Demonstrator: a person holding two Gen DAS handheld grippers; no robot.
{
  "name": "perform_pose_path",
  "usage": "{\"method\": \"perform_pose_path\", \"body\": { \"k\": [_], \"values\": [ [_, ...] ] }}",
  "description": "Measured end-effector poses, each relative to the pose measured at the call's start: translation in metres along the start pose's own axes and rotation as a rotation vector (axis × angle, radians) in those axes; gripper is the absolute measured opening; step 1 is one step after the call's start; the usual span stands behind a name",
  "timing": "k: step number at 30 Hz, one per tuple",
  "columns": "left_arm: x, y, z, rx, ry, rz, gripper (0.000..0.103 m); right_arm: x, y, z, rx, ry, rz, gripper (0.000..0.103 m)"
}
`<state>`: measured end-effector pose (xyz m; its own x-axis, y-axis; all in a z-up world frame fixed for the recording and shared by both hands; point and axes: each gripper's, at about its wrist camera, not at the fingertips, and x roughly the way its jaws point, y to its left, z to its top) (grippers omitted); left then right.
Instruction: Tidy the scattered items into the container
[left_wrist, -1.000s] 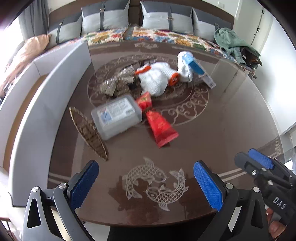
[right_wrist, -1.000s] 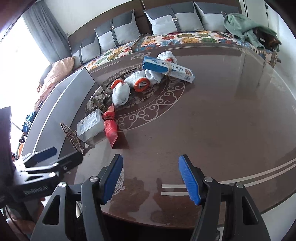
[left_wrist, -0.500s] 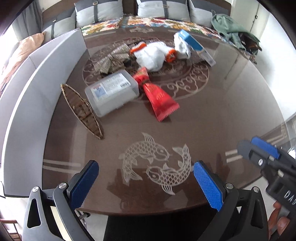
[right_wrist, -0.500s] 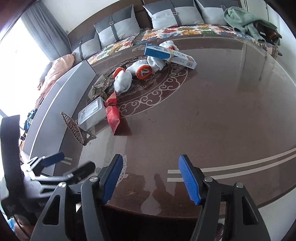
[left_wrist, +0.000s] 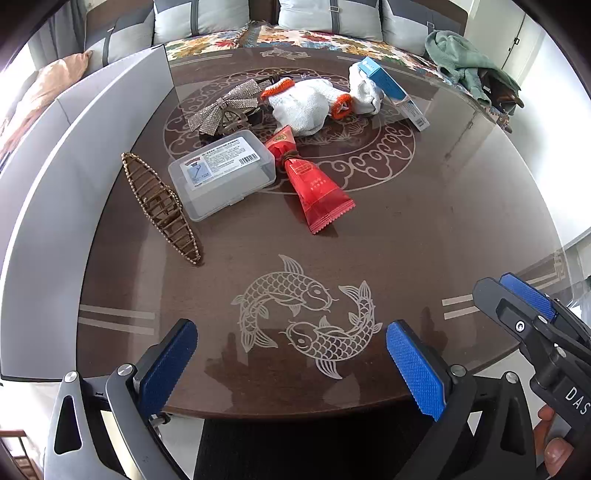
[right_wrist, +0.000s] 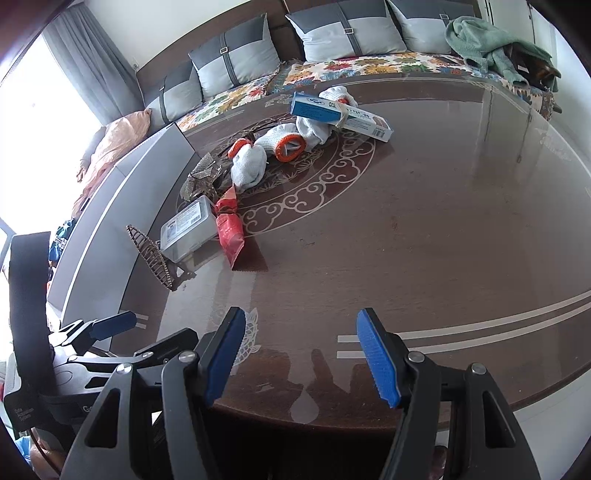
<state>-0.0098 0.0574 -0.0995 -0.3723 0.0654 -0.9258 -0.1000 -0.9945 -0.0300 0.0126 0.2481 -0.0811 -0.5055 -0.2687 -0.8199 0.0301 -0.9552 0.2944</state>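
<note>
Both tools hang at the near edge of the table (left_wrist: 424, 229), nothing in either one: the left gripper (left_wrist: 291, 363) has its blue pads spread wide over the fish inlay (left_wrist: 306, 314), and the right gripper (right_wrist: 301, 356) is just as wide apart above the pale double stripe. Out from the left fingers, the first thing up is the wicker boat (left_wrist: 162, 206) at about 11 o'clock, long axis running from near-right to far-left, almost in line with the reach. Just beyond it, touching or nearly so, sits the clear box (left_wrist: 221, 175), its long side lying crosswise, and at 12 o'clock the red pouch (left_wrist: 317, 192) points its crimped end toward the gripper. Further back come the sequin bow (left_wrist: 221, 107), the white gloves (left_wrist: 306, 107) with orange cuffs, and farthest, at 1 o'clock, the blue carton (left_wrist: 391, 88) propped on a glove. From the right wrist view all of this lies off at 10 to 11 o'clock, well apart, so the left hand looks the nearer one. The grey bin (left_wrist: 48, 206) stretches along the table's left edge, at 9 to 10 o'clock from the left gripper; my guess is the boat goes first, a short carry leftward.
</note>
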Motion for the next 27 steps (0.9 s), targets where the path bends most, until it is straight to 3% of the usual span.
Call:
{"method": "perform_pose_path", "body": {
  "k": [27],
  "values": [
    [-0.007, -0.001, 0.009, -0.01, -0.007, -0.001, 0.103, -0.008, -0.006, 0.005, 0.019, -0.029, 0.004, 0.064]
  ]
}}
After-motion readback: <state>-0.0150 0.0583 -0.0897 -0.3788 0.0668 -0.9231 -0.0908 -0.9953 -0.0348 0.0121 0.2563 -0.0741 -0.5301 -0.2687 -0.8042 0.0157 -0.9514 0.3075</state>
